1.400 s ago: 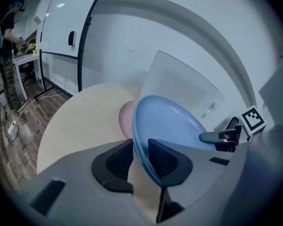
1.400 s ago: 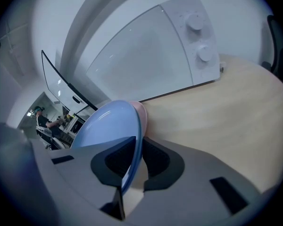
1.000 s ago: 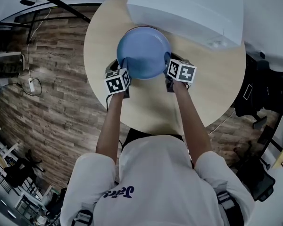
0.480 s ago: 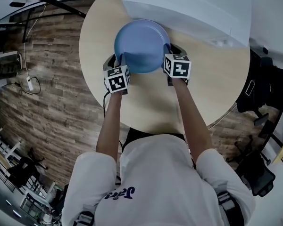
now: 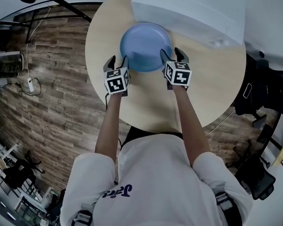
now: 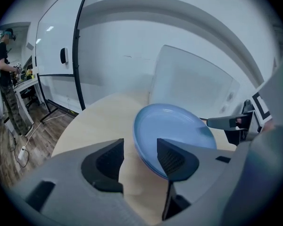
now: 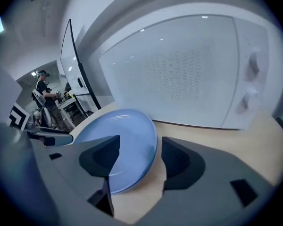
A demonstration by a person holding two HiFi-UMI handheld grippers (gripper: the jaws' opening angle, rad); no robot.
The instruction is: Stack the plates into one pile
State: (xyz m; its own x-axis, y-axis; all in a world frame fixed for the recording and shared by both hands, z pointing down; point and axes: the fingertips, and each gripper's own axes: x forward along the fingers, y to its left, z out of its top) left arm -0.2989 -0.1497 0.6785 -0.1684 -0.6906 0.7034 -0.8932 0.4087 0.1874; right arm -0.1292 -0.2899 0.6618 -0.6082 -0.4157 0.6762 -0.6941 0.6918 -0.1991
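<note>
On the far half of the round desk, just in front of a white box-shaped appliance, lies the blue plate. It sits flat and right way up. Only this one plate shows, and whether others lie under it cannot be told from any view. No other plate stands apart on the desk, so the pile may well be finished.

The plate looks stiff and hard, with a smooth glossy face and a shallow raised lip. I judge it moderately light but slippery against plastic pads, and liable to chip or crack if it is ceramic and gets dropped or knocked. The best hold is on the lip at two opposite sides, one pad over the edge and one beneath it. It should be kept level so it does not slide out. Because the plate rests flat, the lower pad would have to slip in under the lip.

The left claw stands at the plate's left rim, its jaws partly apart after just opening. The rim passes between them, with the inner jaw over the plate's face and the outer one clear above the bare desk. It grips nothing. The right claw mirrors it at the right rim. Its jaws have just opened wide, the rim runs between them with a gap on each side, and nothing is held.

Beyond the desk edge is wood-plank floor.
</note>
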